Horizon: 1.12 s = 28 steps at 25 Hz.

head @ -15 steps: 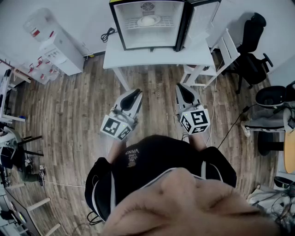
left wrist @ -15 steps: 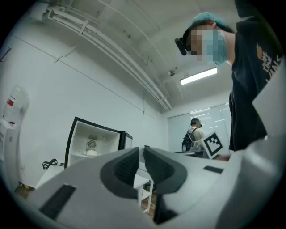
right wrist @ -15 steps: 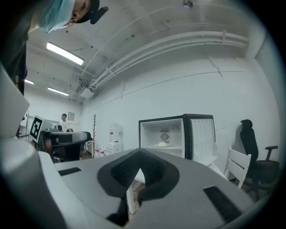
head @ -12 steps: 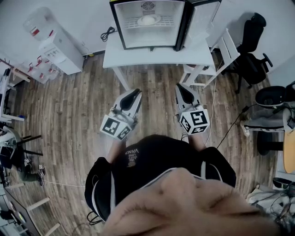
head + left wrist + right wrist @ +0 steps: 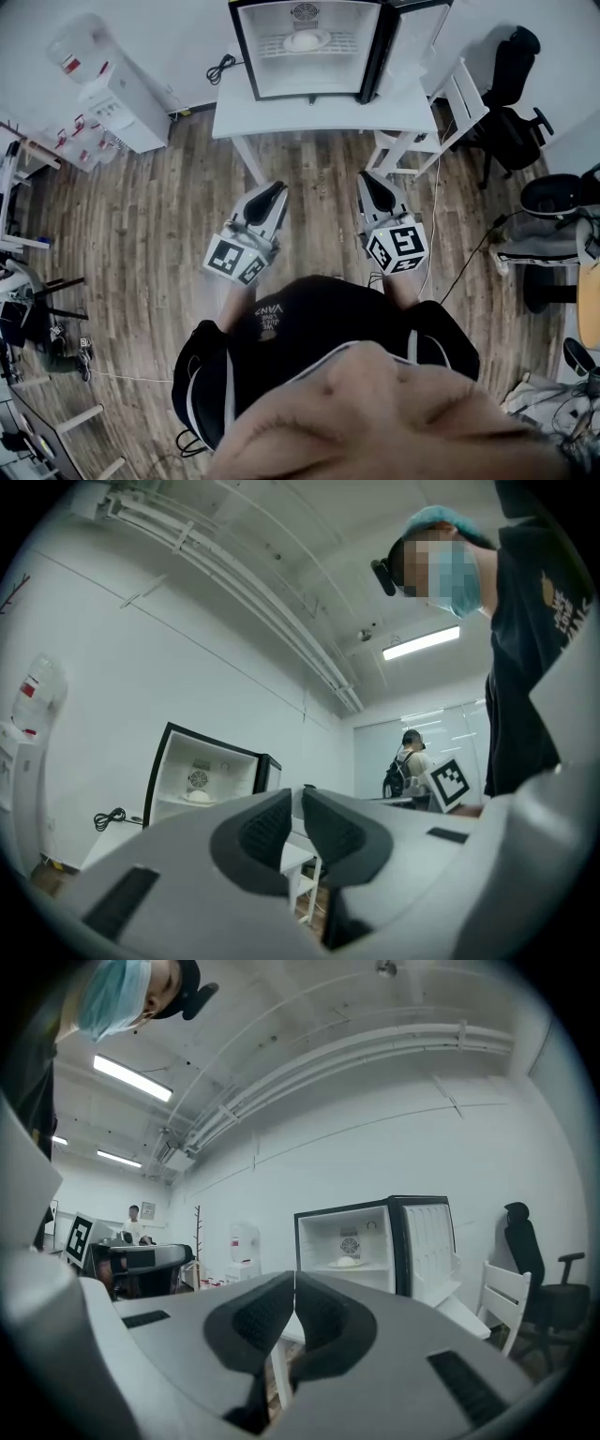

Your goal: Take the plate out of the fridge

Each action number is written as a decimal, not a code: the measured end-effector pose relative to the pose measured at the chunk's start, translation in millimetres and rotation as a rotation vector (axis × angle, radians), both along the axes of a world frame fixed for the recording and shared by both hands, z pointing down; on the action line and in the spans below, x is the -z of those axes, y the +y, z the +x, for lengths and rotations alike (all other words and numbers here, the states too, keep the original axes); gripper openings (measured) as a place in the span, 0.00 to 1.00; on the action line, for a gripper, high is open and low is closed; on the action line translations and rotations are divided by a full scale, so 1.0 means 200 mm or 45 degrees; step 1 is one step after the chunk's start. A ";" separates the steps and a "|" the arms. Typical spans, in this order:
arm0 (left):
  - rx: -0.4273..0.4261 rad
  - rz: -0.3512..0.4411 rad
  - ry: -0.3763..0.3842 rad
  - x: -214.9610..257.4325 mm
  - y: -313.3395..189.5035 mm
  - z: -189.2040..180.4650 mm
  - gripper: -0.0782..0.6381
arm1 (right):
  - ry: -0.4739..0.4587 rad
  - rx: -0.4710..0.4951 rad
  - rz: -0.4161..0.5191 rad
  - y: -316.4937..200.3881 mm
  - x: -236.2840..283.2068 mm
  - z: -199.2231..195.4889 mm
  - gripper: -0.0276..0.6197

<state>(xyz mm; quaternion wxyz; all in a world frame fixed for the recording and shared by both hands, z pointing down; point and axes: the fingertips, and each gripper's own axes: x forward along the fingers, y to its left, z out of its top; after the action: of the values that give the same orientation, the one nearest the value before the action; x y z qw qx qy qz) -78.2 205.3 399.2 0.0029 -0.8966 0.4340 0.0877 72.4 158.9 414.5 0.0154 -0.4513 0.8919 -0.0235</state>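
A small black fridge (image 5: 305, 47) stands open on a white table (image 5: 309, 114), its door (image 5: 412, 37) swung to the right. A white plate (image 5: 306, 40) with a pale mound on it lies on the fridge's wire shelf, also seen in the left gripper view as the plate (image 5: 198, 796) and in the right gripper view as the plate (image 5: 348, 1262). Both grippers hover over the wooden floor, well short of the table. My left gripper (image 5: 276, 189) (image 5: 297, 794) shows only a thin slit between its pads, with nothing in it. My right gripper (image 5: 368, 178) (image 5: 294, 1277) is shut and empty.
A water dispenser (image 5: 108, 84) stands at the left wall. A white wooden chair (image 5: 431, 112) sits right of the table, with a black office chair (image 5: 511, 103) beyond it. Cables trail on the floor at right. Another person (image 5: 408, 761) stands far off in the room.
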 end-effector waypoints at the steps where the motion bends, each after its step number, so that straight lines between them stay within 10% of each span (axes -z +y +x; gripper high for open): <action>1: -0.002 -0.002 0.001 0.00 0.00 -0.02 0.18 | -0.001 -0.005 -0.001 0.00 0.00 -0.01 0.06; 28: -0.093 -0.051 0.030 -0.07 -0.16 -0.10 0.18 | -0.011 -0.093 -0.009 -0.10 -0.02 -0.05 0.06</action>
<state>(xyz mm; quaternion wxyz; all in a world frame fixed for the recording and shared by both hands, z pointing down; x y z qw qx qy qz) -97.9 173.0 413.9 -0.0232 -0.9106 0.4026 0.0898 63.0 139.3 418.9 0.0186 -0.4836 0.8746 -0.0282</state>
